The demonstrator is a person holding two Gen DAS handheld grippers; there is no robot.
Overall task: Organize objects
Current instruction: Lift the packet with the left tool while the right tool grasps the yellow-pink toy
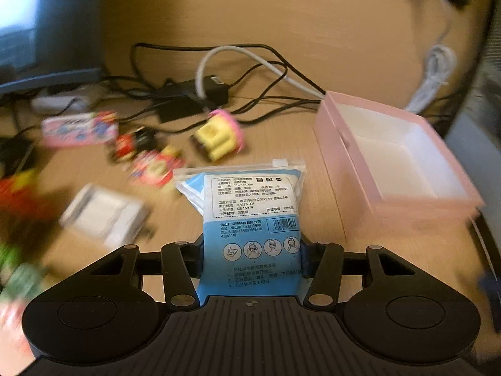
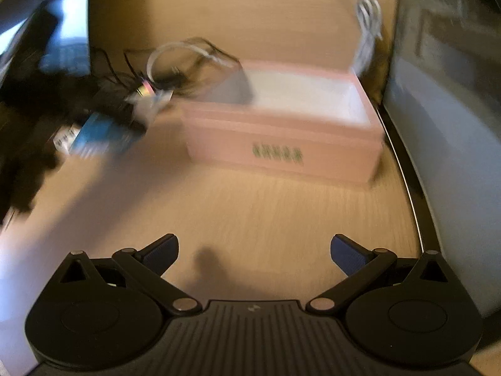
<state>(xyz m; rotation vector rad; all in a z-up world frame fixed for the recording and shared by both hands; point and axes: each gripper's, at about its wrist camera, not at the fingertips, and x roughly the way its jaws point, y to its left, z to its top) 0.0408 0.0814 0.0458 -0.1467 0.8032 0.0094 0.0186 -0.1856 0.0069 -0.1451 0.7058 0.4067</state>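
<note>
Left gripper (image 1: 250, 260) clamped on a blue packet (image 1: 250, 219); right gripper (image 2: 254, 252) spread apart, holding nothing.
Open pink box (image 1: 391, 163) near the wooden desk's (image 1: 281, 15) right edge; blurred, seemingly snack packs (image 1: 103, 138) and tangled cables (image 1: 188, 91) leftward.

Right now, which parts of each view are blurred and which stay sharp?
Left wrist view: the blue packet in the left gripper is sharp; the snacks and pink box smear. Right wrist view: the right gripper is crisp; everything else is smeared.
</note>
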